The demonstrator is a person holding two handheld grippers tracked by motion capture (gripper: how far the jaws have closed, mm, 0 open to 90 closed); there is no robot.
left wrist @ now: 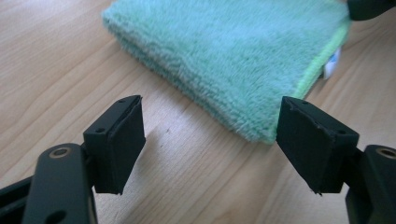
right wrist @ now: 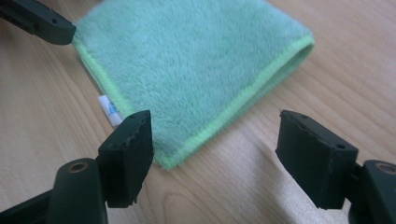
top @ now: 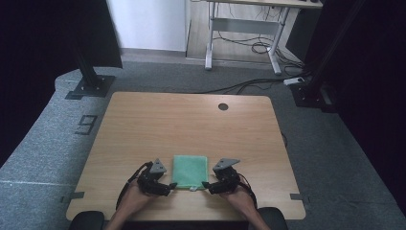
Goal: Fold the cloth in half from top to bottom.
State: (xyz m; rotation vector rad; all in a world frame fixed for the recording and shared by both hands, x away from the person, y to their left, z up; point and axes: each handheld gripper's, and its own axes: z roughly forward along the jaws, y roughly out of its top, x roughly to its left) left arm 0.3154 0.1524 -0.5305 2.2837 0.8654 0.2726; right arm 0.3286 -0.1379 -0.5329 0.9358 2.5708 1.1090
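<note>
Lying folded near the table's [top: 143, 120] front edge, the green cloth [top: 190, 171] looks soft, light and limp; its stitched near corners seem the best places to pinch. Flanking it, the left gripper [top: 171, 185] and right gripper [top: 206, 184] each stand wide open at a near corner, empty, pressing on nothing.

A wooden table [top: 143, 124] has a small round hole [top: 223, 106] near its far edge. It stands on grey carpet [top: 43, 143]. Far away stands a white desk frame [top: 239, 28] with what look like cables [top: 249, 48] under it.
</note>
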